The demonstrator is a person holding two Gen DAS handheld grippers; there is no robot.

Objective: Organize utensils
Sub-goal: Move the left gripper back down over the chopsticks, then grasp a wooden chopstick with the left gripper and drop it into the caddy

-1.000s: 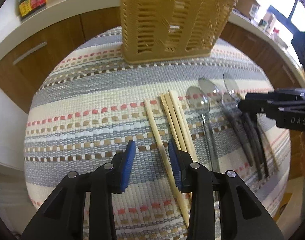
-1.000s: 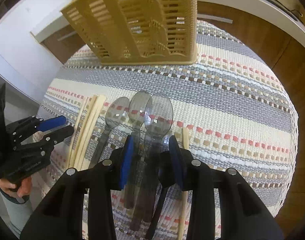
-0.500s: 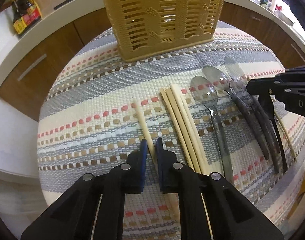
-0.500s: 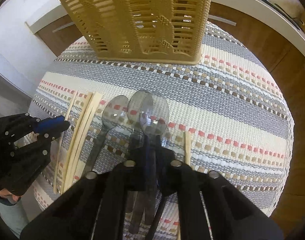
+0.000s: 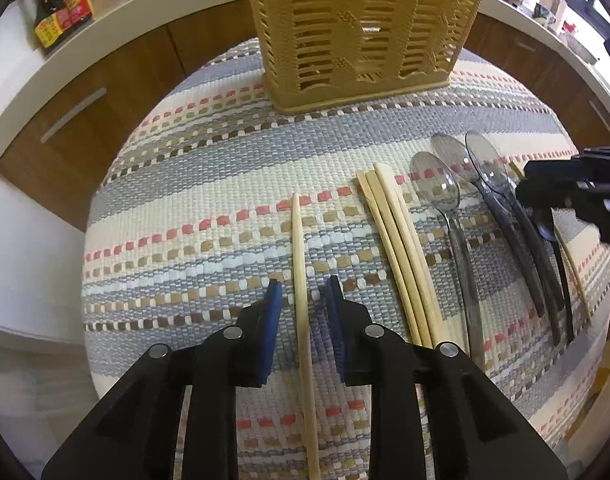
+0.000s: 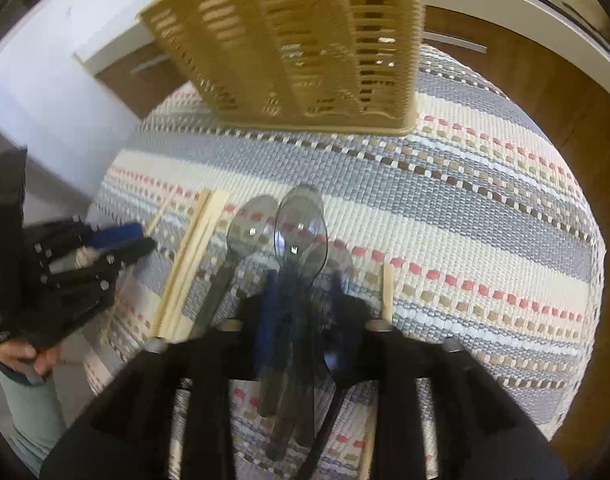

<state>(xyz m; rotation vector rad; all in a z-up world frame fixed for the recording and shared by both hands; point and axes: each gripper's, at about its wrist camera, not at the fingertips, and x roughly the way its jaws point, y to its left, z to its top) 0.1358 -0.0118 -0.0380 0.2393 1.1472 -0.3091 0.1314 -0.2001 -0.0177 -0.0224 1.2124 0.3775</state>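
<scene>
A tan slotted utensil basket (image 5: 365,28) stands at the far side of a striped woven mat (image 5: 209,184). My left gripper (image 5: 303,294) is open, its blue pads either side of a lone wooden chopstick (image 5: 301,264) lying on the mat. A bundle of chopsticks (image 5: 397,240) and three clear grey plastic spoons (image 5: 445,200) lie to its right. In the right wrist view my right gripper (image 6: 301,288) has its jaws partly apart around the handles of two stacked spoons (image 6: 301,232), with the basket (image 6: 305,44) ahead; the image is blurred.
Another chopstick (image 6: 387,292) lies right of the spoons. Wooden cabinets and a white counter (image 5: 117,36) curve behind the mat, with sauce bottles (image 5: 61,4) at the far left. The mat's edges drop off on both sides.
My left gripper was shut on the lone chopstick half a second ago and has opened; the chopstick lies on the mat. My right gripper has loosened around the spoons and is moving.
</scene>
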